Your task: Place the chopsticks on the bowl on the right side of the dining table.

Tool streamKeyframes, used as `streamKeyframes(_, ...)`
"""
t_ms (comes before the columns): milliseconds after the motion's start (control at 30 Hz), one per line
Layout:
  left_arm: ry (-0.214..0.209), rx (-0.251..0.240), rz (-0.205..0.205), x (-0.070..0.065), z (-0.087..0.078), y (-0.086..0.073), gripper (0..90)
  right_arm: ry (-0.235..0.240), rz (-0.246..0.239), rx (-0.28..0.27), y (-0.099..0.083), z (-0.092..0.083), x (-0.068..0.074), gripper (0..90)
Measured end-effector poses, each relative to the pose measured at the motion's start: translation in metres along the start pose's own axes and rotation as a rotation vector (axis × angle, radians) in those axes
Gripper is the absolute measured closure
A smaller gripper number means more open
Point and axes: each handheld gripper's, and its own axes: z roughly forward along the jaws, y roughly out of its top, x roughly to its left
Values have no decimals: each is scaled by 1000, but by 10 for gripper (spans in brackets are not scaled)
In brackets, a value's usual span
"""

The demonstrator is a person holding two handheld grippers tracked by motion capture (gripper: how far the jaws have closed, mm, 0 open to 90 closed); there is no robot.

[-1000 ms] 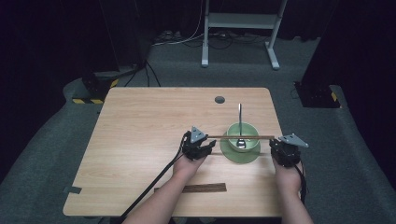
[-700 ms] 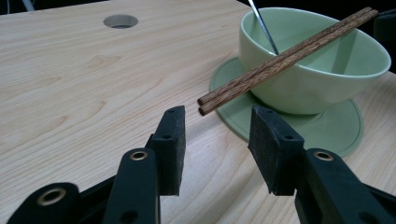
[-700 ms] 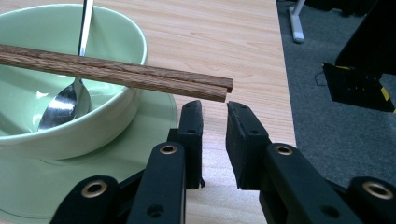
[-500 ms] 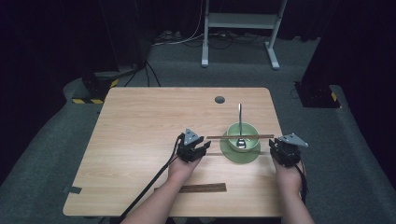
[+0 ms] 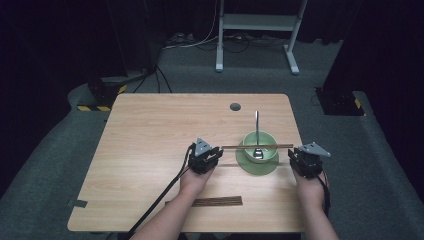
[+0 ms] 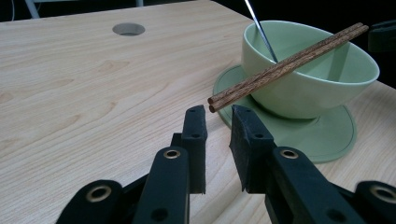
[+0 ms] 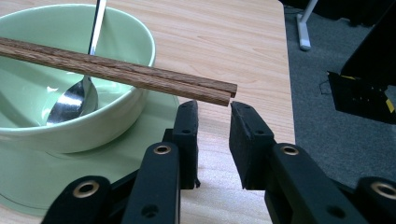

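A pale green bowl (image 5: 258, 141) stands on a matching saucer (image 5: 257, 166) at the table's right. A pair of brown chopsticks (image 5: 257, 146) lies side by side across the bowl's rim, and a metal spoon (image 5: 256, 131) leans inside it. My left gripper (image 5: 204, 157) sits just left of the saucer. It is open, with the chopsticks' tips (image 6: 212, 100) a little beyond its empty fingers (image 6: 195, 135). My right gripper (image 5: 306, 161) is just right of the saucer, open too. The chopsticks' other end (image 7: 224, 93) hangs just above and ahead of its jaws.
A second pair of dark chopsticks (image 5: 217, 201) lies flat near the table's front edge, between the person's forearms. A round cable hole (image 5: 235, 106) is at the back of the table. The table's right edge (image 7: 287, 93) runs close beside the right gripper.
My left gripper has drawn back to the left and toward the person, away from the chopsticks' end. The right gripper has shifted only slightly. The chopsticks stay across the bowl.
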Motion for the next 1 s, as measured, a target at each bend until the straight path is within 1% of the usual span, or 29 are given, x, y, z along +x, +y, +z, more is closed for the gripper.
streamKeyframes(267,0,6,5,-1,2,0,767,-6,-1,-4,0,0,0,690)
streamKeyframes(700,-3,5,3,-2,4,0,790,-8,-6,-1,0,1,0,696)
streamKeyframes(800,-1,11,6,-2,5,1,796,-11,-5,-2,0,1,-1,696)
streamKeyframes(867,-1,11,7,-3,5,1,790,-12,-3,-5,0,0,-1,696)
streamKeyframes(933,-1,13,4,-3,5,1,758,-13,-1,-6,1,0,-2,696)
streamKeyframes(1000,4,12,7,-3,3,0,753,-13,-1,-5,1,0,-2,697)
